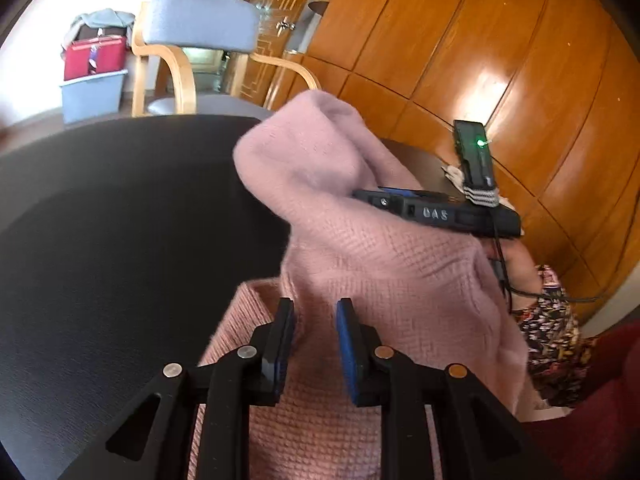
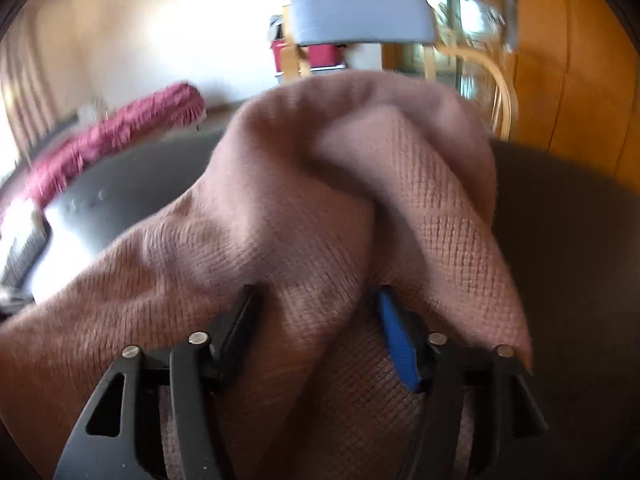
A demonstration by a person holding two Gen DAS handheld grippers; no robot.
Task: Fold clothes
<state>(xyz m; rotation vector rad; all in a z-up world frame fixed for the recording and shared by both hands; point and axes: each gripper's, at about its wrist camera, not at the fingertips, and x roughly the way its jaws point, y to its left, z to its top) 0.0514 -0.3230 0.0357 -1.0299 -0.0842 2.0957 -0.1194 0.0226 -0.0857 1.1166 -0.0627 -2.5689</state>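
Behind your black table (image 1: 120,220) stands 1 grey-cushioned wooden chair (image 1: 200,24), with a red box (image 1: 94,58) atop a grey bin (image 1: 92,94).

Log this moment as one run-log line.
task: fold clothes | left gripper: open over pink sweater | right gripper: fabric bunched between fingers, grip unclear | sweater lifted above dark table

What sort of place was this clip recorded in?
Most likely a home living or dining room: a dark table with a pink knit sweater, a cushioned wooden armchair, wood-panelled wall, and stacked storage boxes.
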